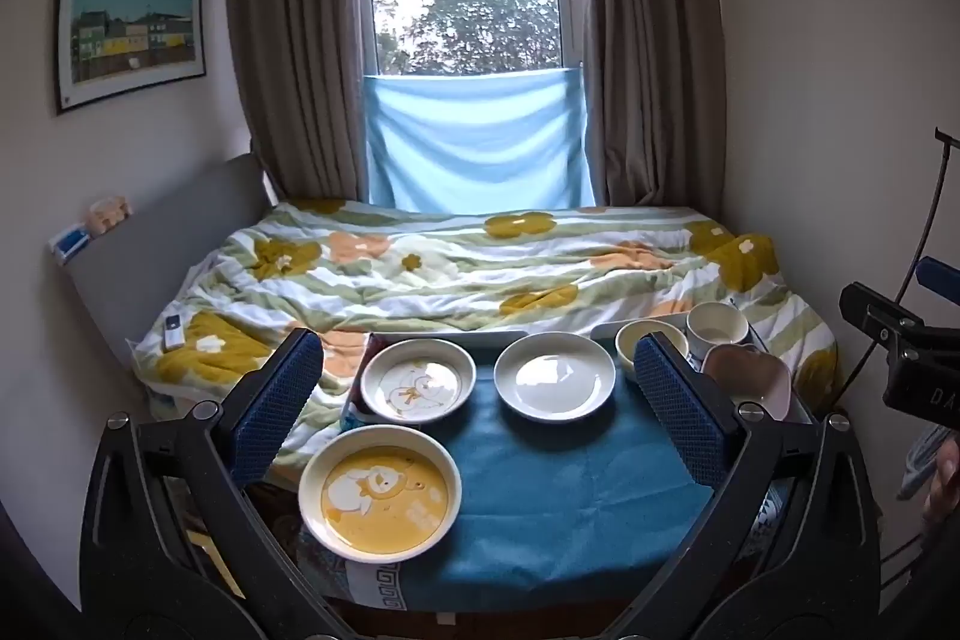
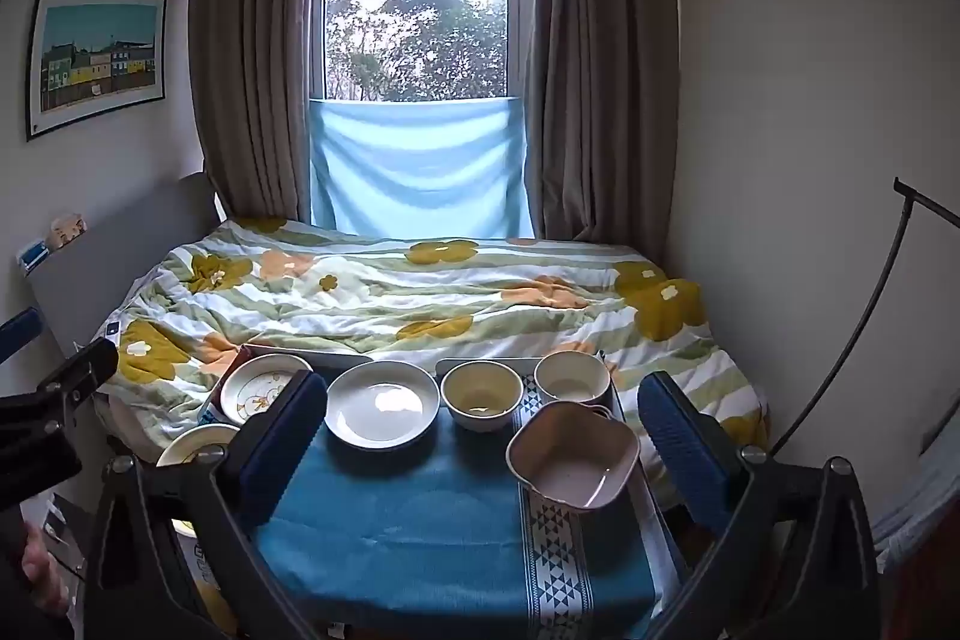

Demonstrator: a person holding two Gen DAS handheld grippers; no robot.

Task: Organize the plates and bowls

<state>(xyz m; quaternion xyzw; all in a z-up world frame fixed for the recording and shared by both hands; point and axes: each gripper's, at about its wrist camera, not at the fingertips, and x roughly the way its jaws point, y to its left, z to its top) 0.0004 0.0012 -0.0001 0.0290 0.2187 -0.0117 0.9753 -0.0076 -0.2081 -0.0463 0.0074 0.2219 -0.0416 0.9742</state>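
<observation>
Round white ceramic plate (image 1: 555,383), centre frame, sits untouched; both the left gripper (image 1: 480,400) and right gripper (image 2: 480,436) gape empty, so approach its rim squarely.

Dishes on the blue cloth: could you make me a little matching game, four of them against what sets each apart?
Things:
1. orange bear plate
2. plain white plate
3. pink bowl
4. duck plate

Descriptions:
A. squarish, with a spout-like corner
B. nearest the camera in the left wrist view
C. no picture inside, beside a yellowish bowl
D. white inside with a line drawing, at the far left of the back row

Pairs: 1-B, 2-C, 3-A, 4-D
</observation>
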